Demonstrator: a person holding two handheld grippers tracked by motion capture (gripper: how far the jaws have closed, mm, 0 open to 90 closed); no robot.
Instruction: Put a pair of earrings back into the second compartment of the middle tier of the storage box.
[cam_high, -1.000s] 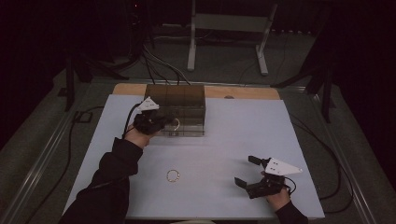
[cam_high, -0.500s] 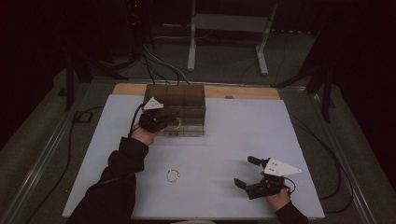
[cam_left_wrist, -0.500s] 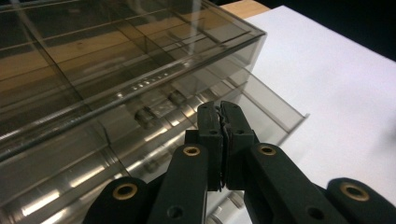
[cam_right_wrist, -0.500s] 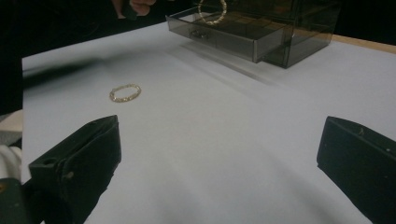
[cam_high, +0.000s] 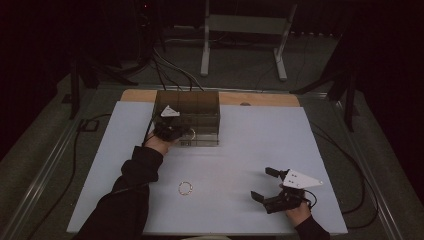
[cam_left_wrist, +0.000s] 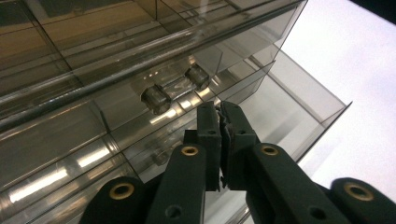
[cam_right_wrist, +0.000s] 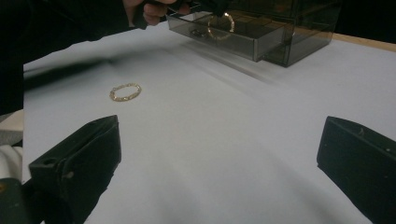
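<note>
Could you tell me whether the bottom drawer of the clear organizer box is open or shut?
Open. The drawer juts forward from the organizer box in the right gripper view, with the left gripper closed at its front.

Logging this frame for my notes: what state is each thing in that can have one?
Drawer box: bottom drawer pulled part way out.
Left tongs: shut, at the box front; what they pinch I cannot tell.
Right tongs: open, empty, above the table.
Bracelet: lying flat on the white table, untouched.
</note>
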